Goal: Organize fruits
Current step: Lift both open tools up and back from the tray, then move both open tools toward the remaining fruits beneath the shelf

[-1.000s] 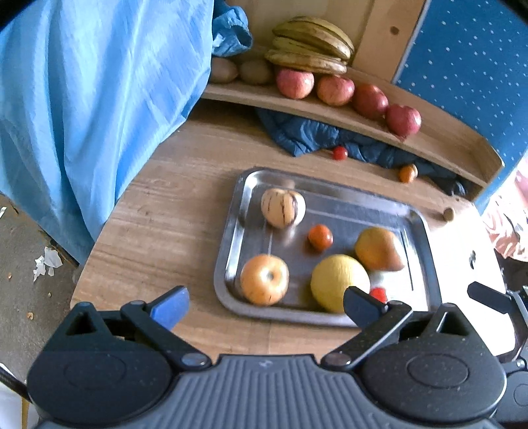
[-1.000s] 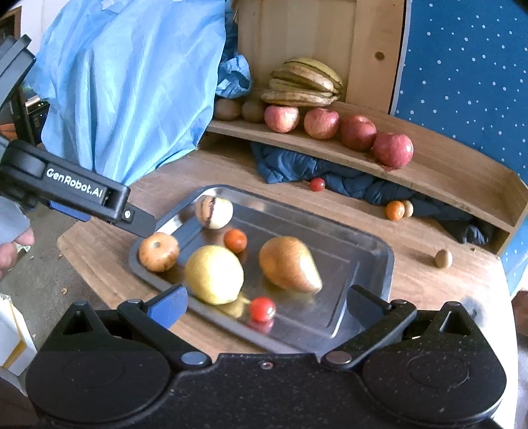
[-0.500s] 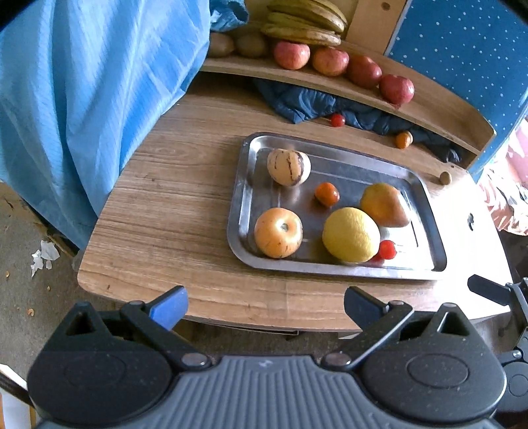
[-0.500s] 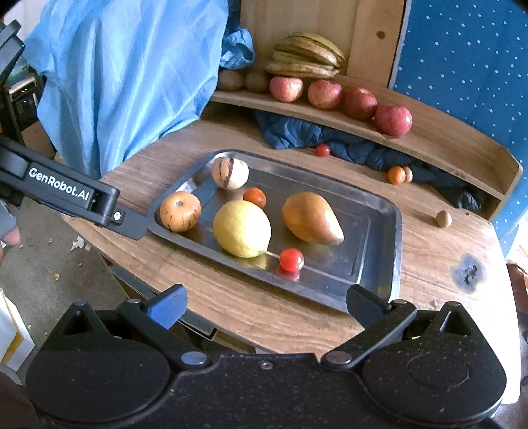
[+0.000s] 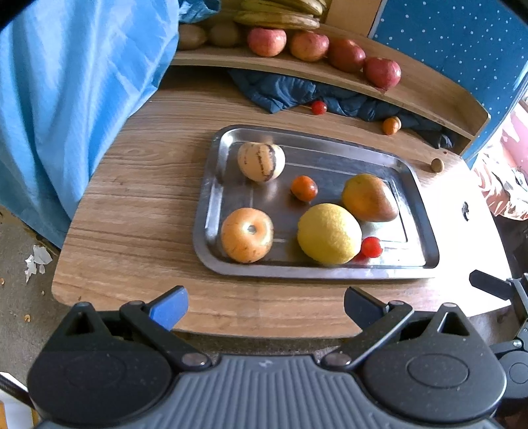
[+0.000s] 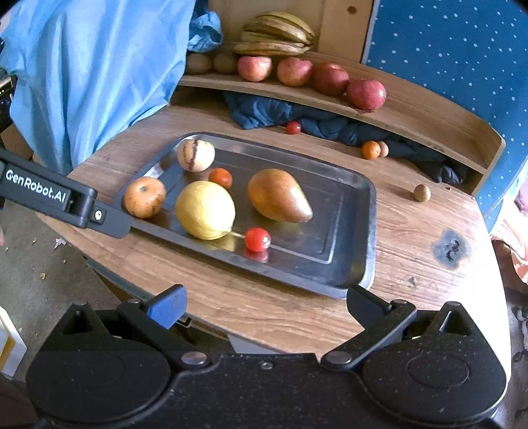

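Steel tray (image 5: 425, 250) sits mid-tabletop (image 5: 138, 211) holding 6 fruits: a striped melon (image 5: 260, 161), an apple (image 5: 247, 235), a lemon (image 5: 328, 233), a mango (image 5: 368, 197) and 2 small tomatoes, 1 (image 5: 371, 247) half hidden behind the lemon. Both the left gripper (image 5: 265, 302) and right gripper (image 6: 265, 302) hang over the near edge, fingers apart and empty. Bananas (image 5: 280, 15) on the back shelf (image 5: 412, 89) are cut off in the left view.

A light blue sheet (image 6: 99, 66) hangs at the left, a dark blue cloth (image 6: 264, 110) lies bunched under the shelf, a dotted blue panel (image 6: 445, 49) stands behind, and paper scraps (image 5: 38, 260) litter the floor.
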`<state>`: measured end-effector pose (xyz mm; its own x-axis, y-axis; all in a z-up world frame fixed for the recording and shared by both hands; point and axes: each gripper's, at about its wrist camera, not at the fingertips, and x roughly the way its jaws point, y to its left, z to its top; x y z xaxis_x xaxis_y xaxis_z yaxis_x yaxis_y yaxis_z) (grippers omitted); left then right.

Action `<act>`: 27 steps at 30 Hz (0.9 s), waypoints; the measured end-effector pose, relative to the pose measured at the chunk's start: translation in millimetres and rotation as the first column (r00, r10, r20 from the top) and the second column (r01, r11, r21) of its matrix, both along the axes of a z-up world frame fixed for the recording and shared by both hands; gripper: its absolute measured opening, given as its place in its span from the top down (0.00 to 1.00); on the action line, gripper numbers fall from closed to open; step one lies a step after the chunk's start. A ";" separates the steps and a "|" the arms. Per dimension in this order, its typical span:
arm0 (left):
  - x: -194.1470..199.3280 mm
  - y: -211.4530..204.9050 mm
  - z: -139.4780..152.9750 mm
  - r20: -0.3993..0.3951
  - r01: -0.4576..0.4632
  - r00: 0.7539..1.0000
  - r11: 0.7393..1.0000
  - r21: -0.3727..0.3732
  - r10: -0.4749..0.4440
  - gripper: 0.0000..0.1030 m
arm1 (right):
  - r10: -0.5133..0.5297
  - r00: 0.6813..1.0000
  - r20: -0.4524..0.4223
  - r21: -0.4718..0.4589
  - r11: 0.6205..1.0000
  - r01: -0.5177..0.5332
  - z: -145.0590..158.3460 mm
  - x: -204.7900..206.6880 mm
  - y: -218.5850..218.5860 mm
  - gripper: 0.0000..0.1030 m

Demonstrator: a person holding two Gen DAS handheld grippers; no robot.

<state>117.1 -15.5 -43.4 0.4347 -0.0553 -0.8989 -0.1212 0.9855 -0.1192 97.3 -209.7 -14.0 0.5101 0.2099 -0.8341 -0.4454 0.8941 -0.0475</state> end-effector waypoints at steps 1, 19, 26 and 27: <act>3.0 -2.7 0.0 -0.001 -0.002 1.000 1.000 0.001 0.002 0.01 | -0.003 1.000 -0.001 0.006 1.000 0.003 -0.5 3.4 -3.2 0.01; 63.4 -82.3 10.9 0.029 -0.104 0.994 0.993 0.052 0.103 0.01 | 0.087 0.994 0.060 0.077 0.993 -0.092 10.5 96.0 -69.9 0.01; 73.1 -116.0 8.9 0.009 -0.158 0.987 0.986 0.061 0.157 0.01 | 0.116 0.991 0.061 0.102 0.987 -0.122 4.4 118.0 -103.4 0.01; 74.2 -121.3 10.1 0.013 -0.163 0.987 0.984 0.064 0.163 0.01 | 0.120 0.991 0.060 0.106 0.986 -0.126 3.5 120.1 -107.9 0.01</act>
<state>191.3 -136.8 -33.3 0.4399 0.0754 -0.8949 -0.2803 0.9582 -0.0570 217.4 -317.6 -10.5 0.5179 0.3619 -0.7751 -0.5517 0.8338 0.0206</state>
